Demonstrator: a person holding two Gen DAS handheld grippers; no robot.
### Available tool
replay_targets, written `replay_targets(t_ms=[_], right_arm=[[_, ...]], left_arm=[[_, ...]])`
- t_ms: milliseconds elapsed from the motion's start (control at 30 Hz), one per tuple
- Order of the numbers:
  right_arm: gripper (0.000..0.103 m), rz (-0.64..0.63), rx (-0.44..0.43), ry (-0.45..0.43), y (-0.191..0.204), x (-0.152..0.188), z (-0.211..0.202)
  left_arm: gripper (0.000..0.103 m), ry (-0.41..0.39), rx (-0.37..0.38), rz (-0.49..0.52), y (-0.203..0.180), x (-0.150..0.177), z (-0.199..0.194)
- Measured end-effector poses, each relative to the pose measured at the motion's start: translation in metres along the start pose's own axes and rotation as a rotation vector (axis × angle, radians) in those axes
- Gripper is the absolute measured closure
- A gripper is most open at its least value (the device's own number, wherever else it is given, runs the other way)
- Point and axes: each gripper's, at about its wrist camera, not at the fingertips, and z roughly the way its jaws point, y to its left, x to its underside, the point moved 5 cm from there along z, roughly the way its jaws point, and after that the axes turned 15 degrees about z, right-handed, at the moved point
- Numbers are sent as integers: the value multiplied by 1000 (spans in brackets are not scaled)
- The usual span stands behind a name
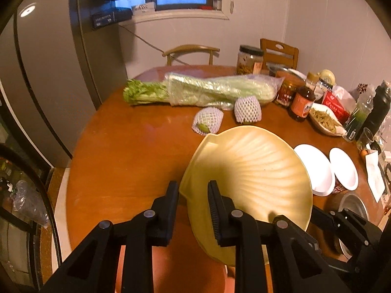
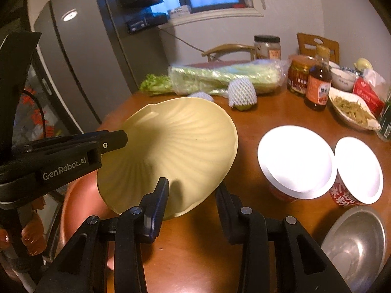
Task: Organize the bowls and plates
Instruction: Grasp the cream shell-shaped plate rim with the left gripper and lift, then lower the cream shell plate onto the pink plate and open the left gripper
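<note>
A pale yellow shell-shaped plate (image 1: 251,171) is tilted up off the round wooden table (image 1: 127,161). My left gripper (image 1: 193,188) is shut on its near left rim. In the right wrist view the same plate (image 2: 176,146) is held at its left edge by the left gripper (image 2: 114,141). My right gripper (image 2: 191,188) is open, its fingers astride the plate's near rim without clamping it. A reddish-brown plate (image 2: 80,207) lies on the table under the yellow one. A steel bowl (image 2: 356,241) sits at the near right.
Two lidded instant-noodle cups (image 2: 295,158) stand right of the plate. Behind are bagged celery (image 1: 207,90), two foam-netted fruits (image 1: 246,109), sauce bottles and jars (image 1: 303,100), and a dish of food (image 2: 352,112). A fridge (image 1: 48,73) stands left; chairs at the far side.
</note>
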Motion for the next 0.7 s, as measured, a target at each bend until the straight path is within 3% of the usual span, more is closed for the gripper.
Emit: replay_targets(t_ms=[700], right_arm=[[63, -163, -89, -10, 72, 37, -40]], left_arm=[[78, -36, -79, -130, 44, 74, -64]])
